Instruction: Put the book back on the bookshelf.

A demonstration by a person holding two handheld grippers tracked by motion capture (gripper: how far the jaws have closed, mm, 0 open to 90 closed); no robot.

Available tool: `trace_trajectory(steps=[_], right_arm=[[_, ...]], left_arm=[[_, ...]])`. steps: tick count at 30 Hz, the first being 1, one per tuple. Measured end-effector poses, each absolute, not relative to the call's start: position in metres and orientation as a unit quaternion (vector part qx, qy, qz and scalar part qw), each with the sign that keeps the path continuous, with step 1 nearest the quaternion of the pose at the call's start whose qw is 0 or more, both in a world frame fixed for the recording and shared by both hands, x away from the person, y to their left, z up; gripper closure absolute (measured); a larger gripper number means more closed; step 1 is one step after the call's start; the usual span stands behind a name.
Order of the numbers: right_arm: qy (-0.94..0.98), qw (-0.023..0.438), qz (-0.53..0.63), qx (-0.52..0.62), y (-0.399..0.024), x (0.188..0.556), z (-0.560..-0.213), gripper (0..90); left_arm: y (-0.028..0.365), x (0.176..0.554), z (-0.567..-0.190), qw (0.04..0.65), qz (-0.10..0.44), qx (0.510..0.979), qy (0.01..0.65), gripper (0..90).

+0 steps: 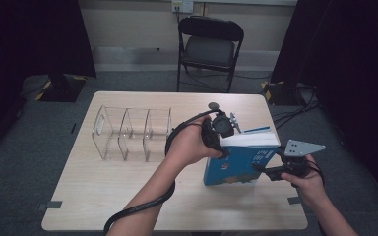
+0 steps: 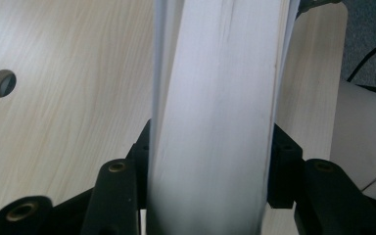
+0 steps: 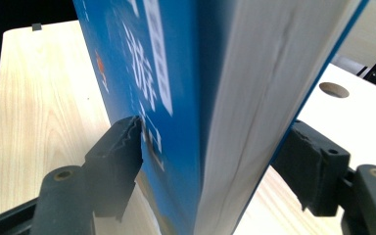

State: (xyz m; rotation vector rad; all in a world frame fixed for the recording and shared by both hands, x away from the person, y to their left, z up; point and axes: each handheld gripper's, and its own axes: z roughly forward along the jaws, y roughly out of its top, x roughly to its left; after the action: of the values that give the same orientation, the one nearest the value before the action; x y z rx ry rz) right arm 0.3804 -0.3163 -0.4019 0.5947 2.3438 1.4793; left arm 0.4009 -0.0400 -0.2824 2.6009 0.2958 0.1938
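While the blue book is stood on edge at the table's right side, it is clamped by the left gripper across its pages. The right gripper's jaws are set around its lower corner, one pad touching the cover, the other apart. The clear divider rack is unfilled, so the book is judged not yet shelved.

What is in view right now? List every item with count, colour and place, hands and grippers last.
book: one, blue cover, standing on edge at the table's right, between both grippers
file rack: one, clear, with dividers, table's left
table: one, light wood, centre
folding chair: one, black, beyond the table
left gripper: one, black, fingers against the book's page block
right gripper: one, black, fingers either side of the book; right finger stands apart from it
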Motion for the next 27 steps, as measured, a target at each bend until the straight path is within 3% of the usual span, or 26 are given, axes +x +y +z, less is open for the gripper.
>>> trace_trajectory(steps=[3, 7, 27], right_arm=[[0.820, 0.158, 0.507, 0.215, -0.319, 0.379, -0.407, 22.7], [0.820, 0.161, 0.502, 0.224, -0.325, 0.377, -0.411, 21.8], [0.844, 0.137, 0.423, 0.299, -0.330, 0.359, -0.480, 16.2]], left_arm=[[-0.052, 0.405, -0.294, 0.251, 0.050, 0.960, 0.111, 51.1], [-0.056, 0.406, -0.297, 0.248, 0.025, 0.962, 0.111, 56.3], [-0.063, 0.406, -0.302, 0.231, 0.046, 0.966, 0.110, 53.6]])
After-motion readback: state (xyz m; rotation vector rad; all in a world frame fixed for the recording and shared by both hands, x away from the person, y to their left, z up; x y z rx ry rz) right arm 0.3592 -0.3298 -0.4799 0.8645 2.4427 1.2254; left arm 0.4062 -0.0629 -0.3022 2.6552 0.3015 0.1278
